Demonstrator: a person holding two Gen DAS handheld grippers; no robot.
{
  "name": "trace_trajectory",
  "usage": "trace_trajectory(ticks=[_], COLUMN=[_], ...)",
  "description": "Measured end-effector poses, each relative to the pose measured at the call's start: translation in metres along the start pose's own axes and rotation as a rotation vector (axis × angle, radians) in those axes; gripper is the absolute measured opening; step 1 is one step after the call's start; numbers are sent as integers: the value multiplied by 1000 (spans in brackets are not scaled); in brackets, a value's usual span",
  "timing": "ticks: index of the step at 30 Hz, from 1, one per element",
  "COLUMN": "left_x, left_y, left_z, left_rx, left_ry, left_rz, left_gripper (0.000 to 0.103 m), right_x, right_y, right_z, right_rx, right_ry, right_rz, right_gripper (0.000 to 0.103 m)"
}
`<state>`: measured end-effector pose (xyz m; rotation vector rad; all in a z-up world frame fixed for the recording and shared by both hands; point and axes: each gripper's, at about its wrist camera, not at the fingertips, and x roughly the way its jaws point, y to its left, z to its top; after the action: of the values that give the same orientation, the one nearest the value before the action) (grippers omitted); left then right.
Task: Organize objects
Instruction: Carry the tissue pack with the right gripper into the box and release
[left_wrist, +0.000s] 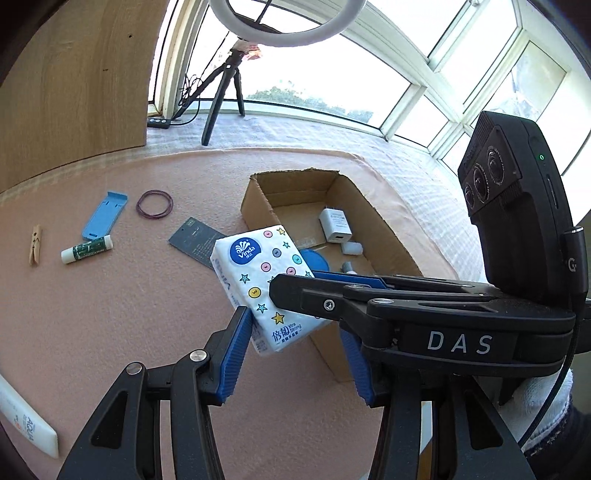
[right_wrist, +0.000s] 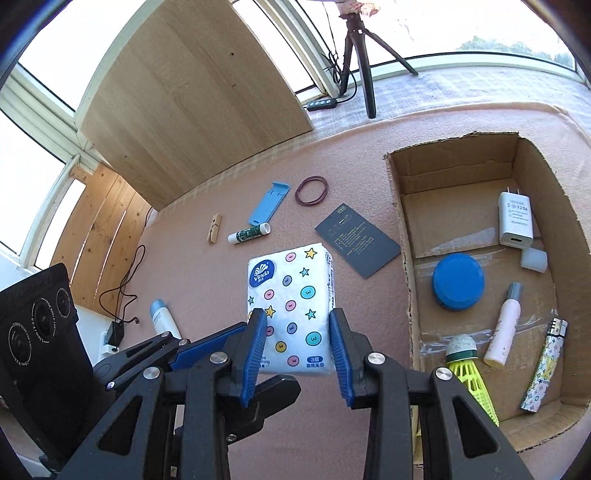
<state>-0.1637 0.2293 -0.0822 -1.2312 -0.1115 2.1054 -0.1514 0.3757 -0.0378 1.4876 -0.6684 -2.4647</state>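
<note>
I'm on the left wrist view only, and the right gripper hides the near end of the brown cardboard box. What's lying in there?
Observer: A yellow plastic shuttlecock with a white cork lies at the near end of the brown cardboard box.
Operator: Anything beside it?
Observer: A pale pink tube with a grey cap lies next to it, and a patterned lighter lies beyond that, nearer the box wall.
Operator: How does the right gripper sit on the white star-printed tissue pack?
Observer: The right gripper has one blue pad on each long side of the white star-printed tissue pack, near its lower end.
</note>
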Motion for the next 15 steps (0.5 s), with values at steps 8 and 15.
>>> trace_trajectory(ticks=[8, 15], left_x=[38, 67], left_y=[-60, -97], left_z=[9, 14], left_rx=[91, 147], left_ry=[35, 62], left_rz=[-63, -84], left_gripper=[52, 52], right_x=[-40, -59], right_y=[-52, -90], right_z=[-7, -12], right_rx=[70, 130], right_ry=[-61, -89], right_rz=[-71, -101], right_gripper=[32, 32])
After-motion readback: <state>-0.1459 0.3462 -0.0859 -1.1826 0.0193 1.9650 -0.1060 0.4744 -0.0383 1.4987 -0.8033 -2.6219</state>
